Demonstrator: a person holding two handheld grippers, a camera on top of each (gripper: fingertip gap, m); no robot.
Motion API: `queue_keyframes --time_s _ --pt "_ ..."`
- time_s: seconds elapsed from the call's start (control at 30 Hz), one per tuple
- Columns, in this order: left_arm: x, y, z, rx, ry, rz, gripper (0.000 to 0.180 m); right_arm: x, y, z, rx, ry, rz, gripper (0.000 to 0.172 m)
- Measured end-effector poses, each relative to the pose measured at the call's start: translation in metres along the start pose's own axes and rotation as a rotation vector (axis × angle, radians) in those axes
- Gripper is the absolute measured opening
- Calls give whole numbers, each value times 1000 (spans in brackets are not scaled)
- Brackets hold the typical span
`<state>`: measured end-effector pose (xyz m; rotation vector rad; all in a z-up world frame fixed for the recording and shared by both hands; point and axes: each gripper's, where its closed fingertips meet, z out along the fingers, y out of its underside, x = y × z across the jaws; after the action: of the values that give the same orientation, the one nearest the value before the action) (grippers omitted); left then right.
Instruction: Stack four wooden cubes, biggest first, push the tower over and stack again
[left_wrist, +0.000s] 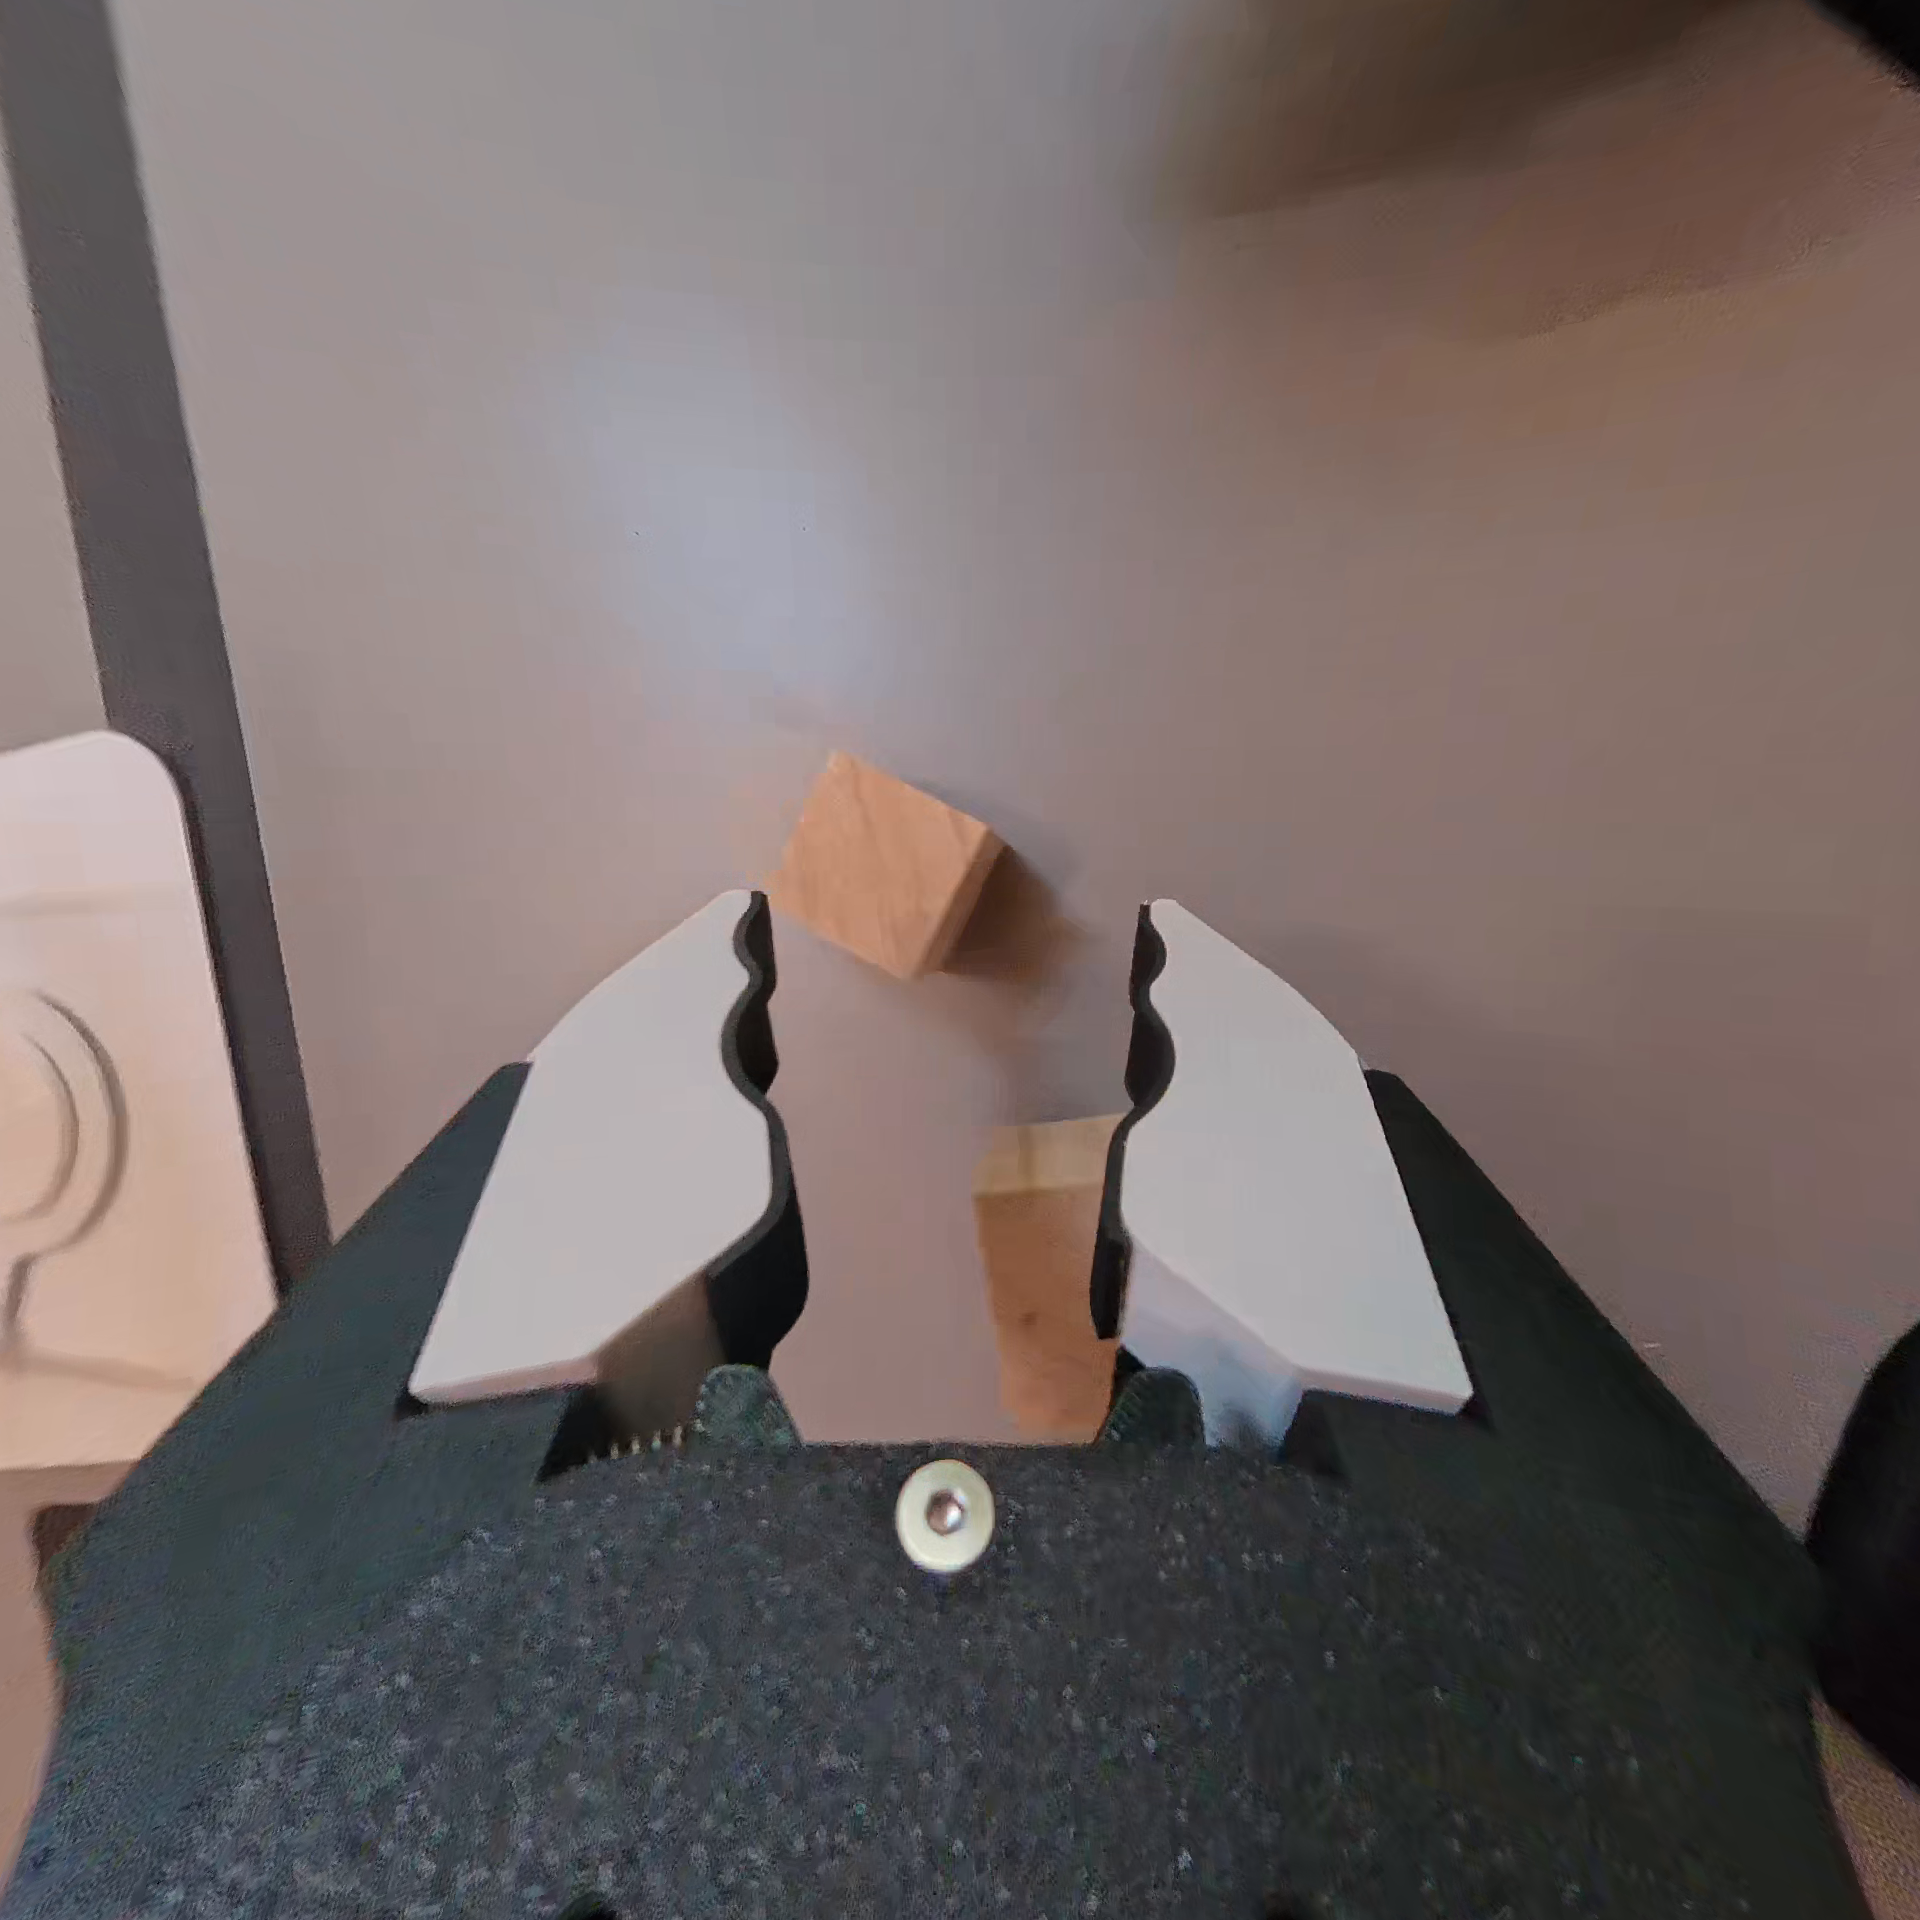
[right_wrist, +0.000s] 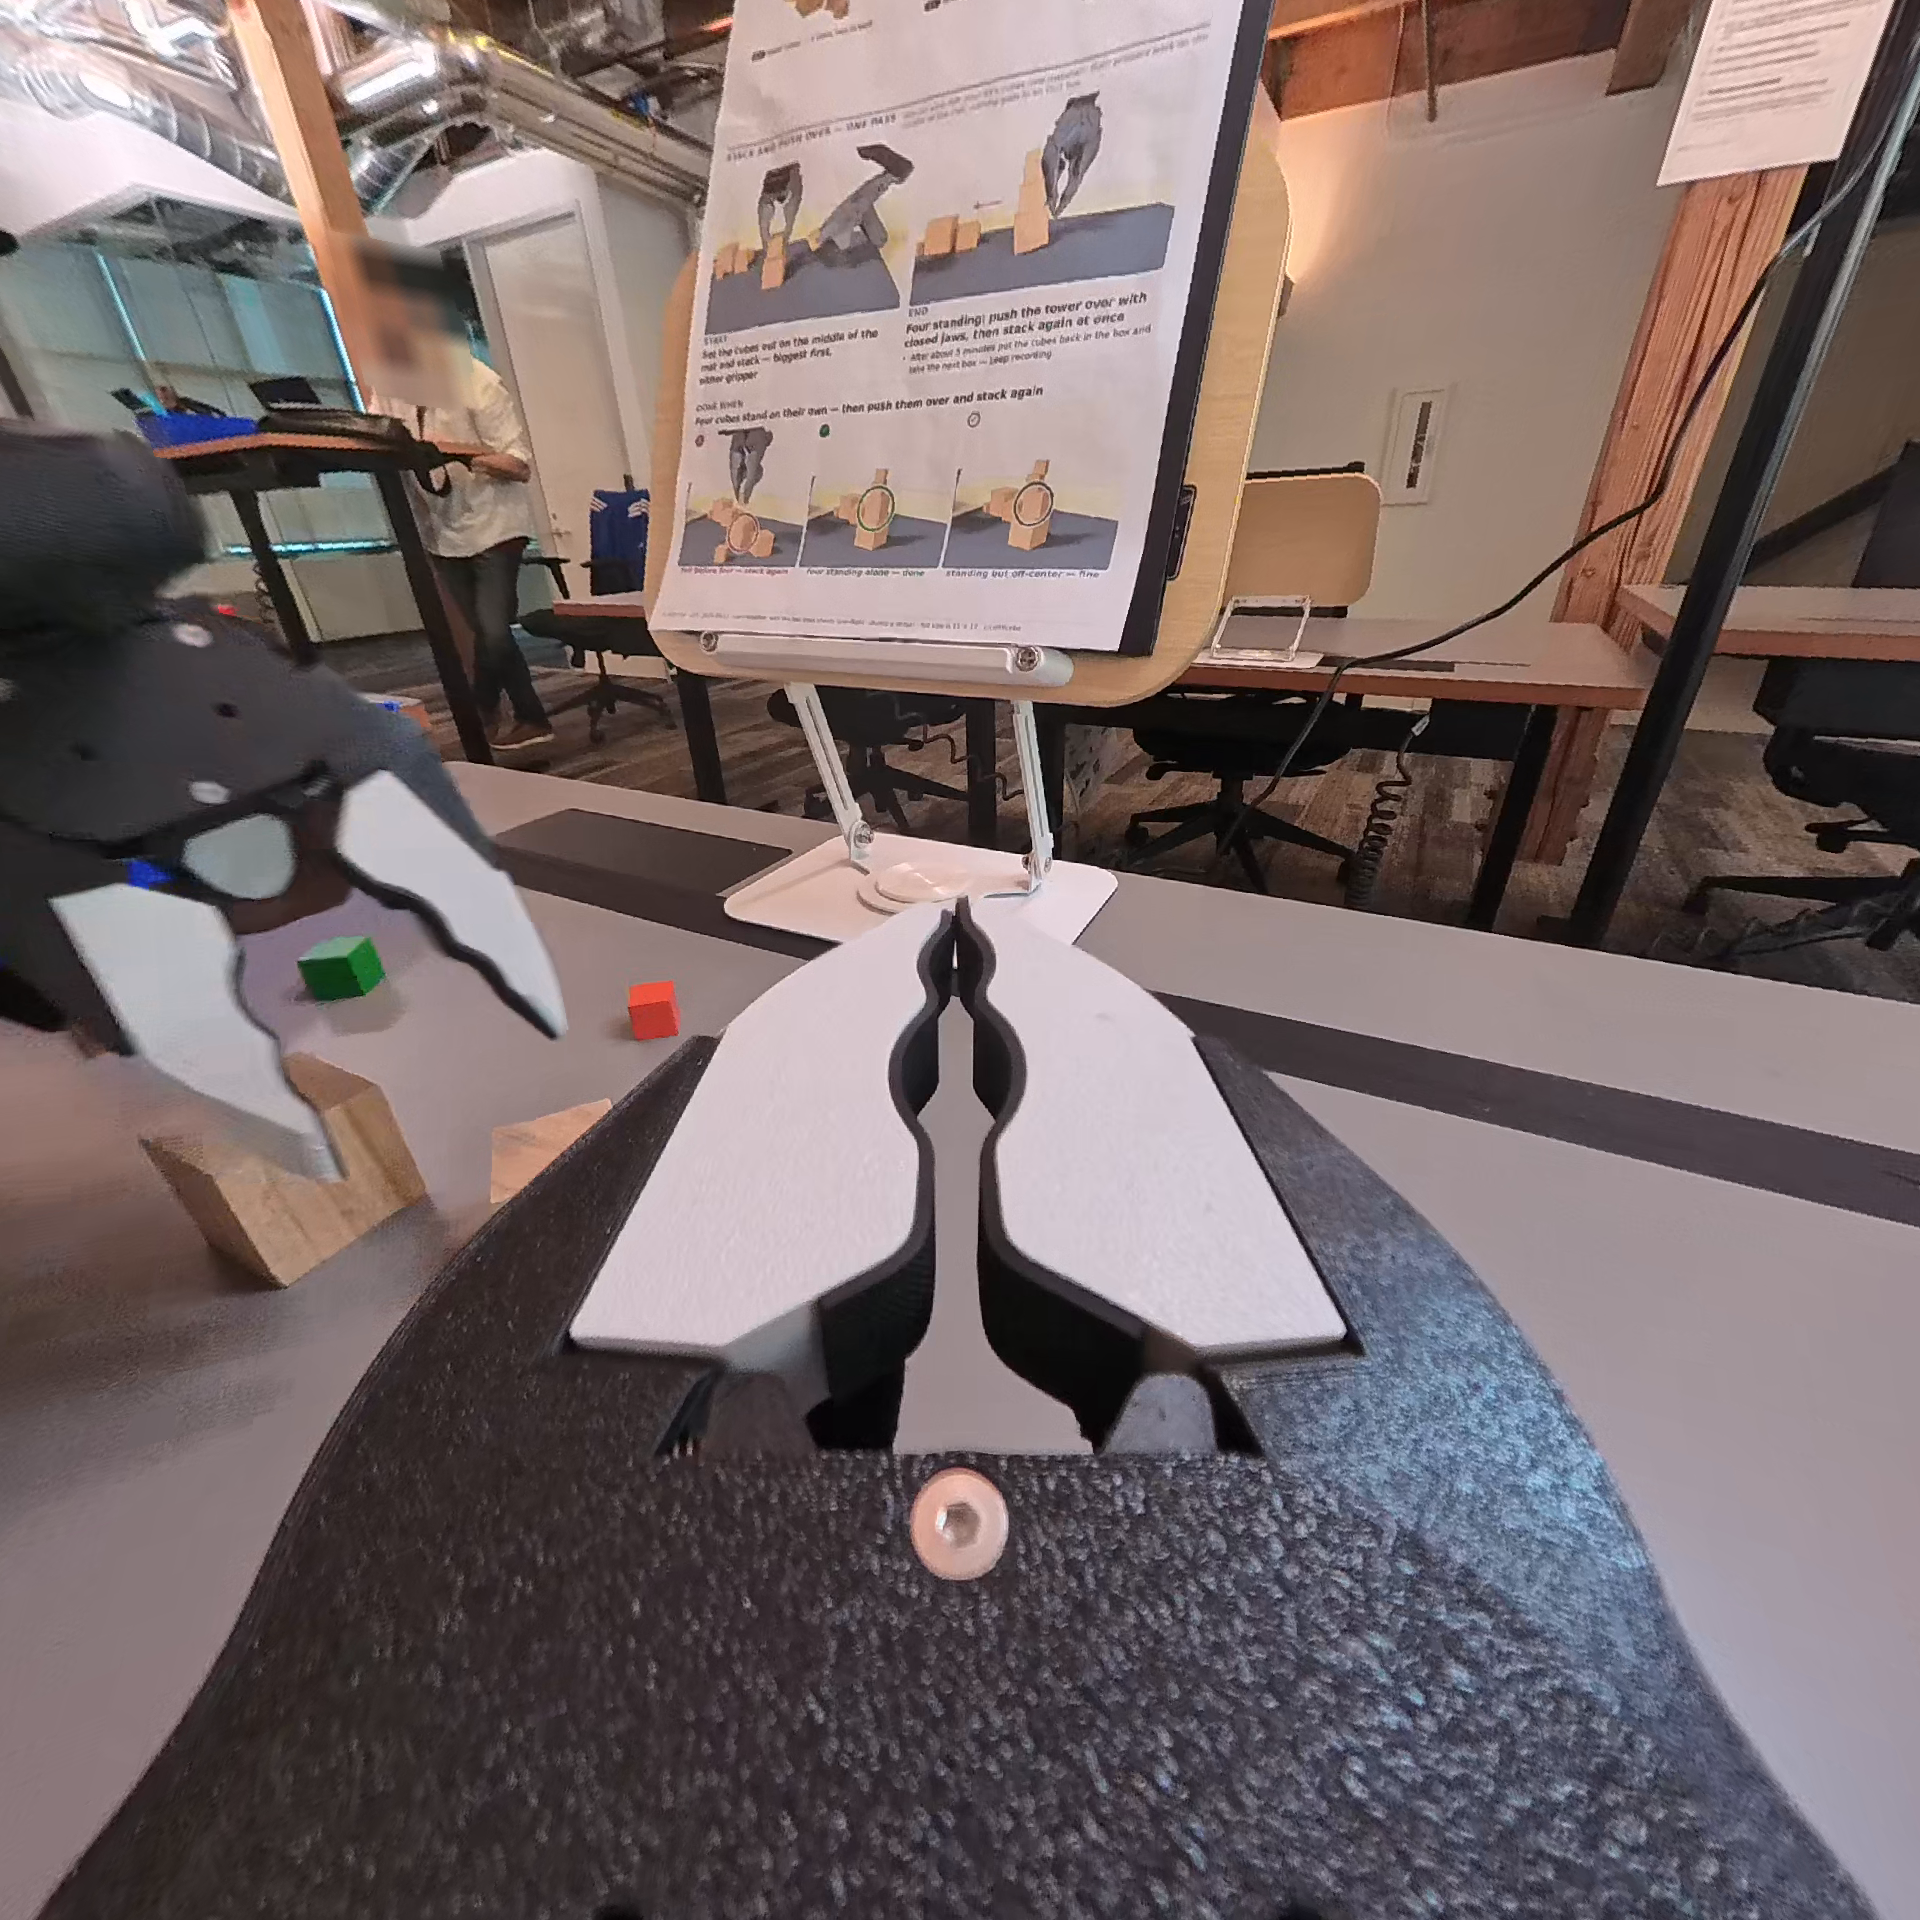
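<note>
Left wrist view: smooth wooden block beyond spread tongs.

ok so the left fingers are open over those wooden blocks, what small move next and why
Probably ease the left gripper forward and down until the tilted wooden block sits between its fingers, then close. The fingers are spread with nothing in them, and that block lies just past the tips, toward the left one. The right gripper is shut and off to the side.
</note>
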<state>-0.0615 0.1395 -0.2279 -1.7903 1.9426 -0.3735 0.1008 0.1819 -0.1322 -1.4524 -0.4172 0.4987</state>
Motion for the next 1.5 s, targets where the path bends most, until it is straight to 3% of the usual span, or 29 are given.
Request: queue_keyframes --time_s 0.23,0.33,0.43,0.57,0.67,0.77,0.97,1.5 --pt "-18 10 37 -280 93 204 62 1 -6 -2 17 -11 19 0" --pt "-17 13 47 -324 85 265 43 2 -7 -2 21 -11 28 0" --pt "-14 4 34 -303 78 230 42 3 -8 -3 25 -10 38 0" --pt "-14 -1 -15 -314 37 173 43 3 -7 -3 23 -11 45 0" --pt "-8 12 -54 -371 11 87 43 1 -6 -2 20 -15 47 0" --pt "4 26 -73 -381 -2 -13 43 -1 -4 -1 12 -17 47 0" --pt "30 48 -68 -394 20 -152 43 -4 -2 -1 5 -23 45 0" --pt "23 65 -49 -460 -61 -261 43 -3 -2 -1 1 -26 56 0"
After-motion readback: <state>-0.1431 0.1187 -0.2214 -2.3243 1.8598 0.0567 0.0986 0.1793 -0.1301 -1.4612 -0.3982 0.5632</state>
